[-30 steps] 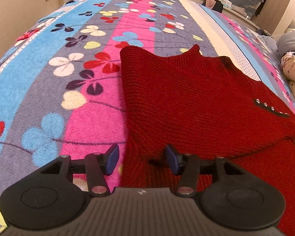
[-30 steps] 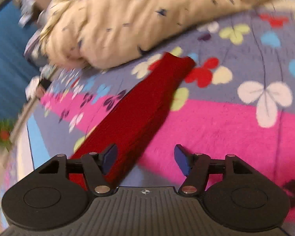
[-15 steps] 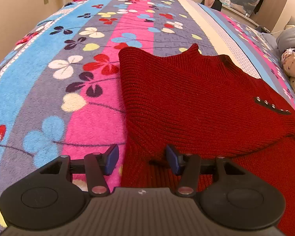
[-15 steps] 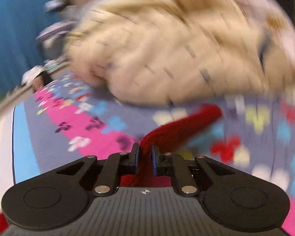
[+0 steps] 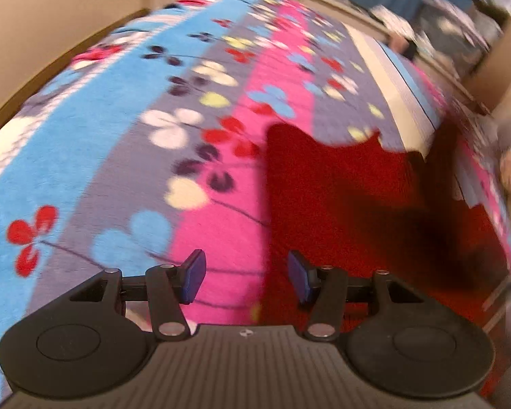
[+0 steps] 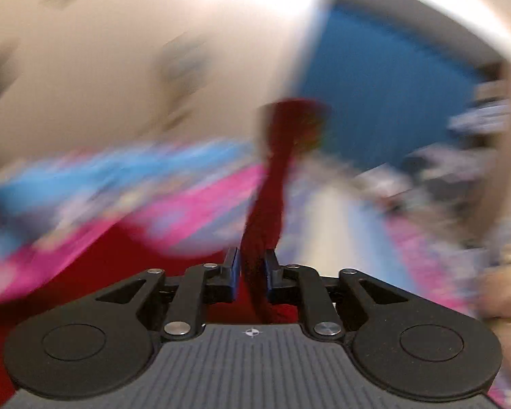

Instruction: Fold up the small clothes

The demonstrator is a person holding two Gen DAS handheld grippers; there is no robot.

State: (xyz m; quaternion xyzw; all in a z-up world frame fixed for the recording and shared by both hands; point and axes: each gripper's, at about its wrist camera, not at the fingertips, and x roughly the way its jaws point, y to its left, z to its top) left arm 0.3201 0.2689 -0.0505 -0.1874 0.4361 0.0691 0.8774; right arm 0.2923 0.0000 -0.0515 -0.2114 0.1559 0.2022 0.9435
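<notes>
A red knitted sweater [image 5: 340, 197] lies flat on the flowered bedspread [image 5: 119, 136]. My left gripper [image 5: 245, 279] hovers open over its left edge, one pad above the pink stripe, the other above the knit. A dark blurred shape [image 5: 426, 211] crosses the sweater's right side. In the right wrist view my right gripper [image 6: 252, 269] pinches the sweater's sleeve [image 6: 276, 170], which sticks up and forward from between the pads. The jaws are opening slightly while the sleeve stays between them. The sweater's body [image 6: 102, 272] shows below at lower left. Both views are blurred by motion.
A beige wall [image 5: 51, 17] borders the bed on the left. A blue curtain [image 6: 374, 102] and cluttered storage [image 5: 477, 17] lie past the far end. Pale beige patterned clothes [image 6: 507, 272] are heaped at the right edge.
My right gripper closed on the red sleeve, lifted it off the bedspread, then swung and rolled towards the sweater's body. The left gripper shifted a little and stayed open.
</notes>
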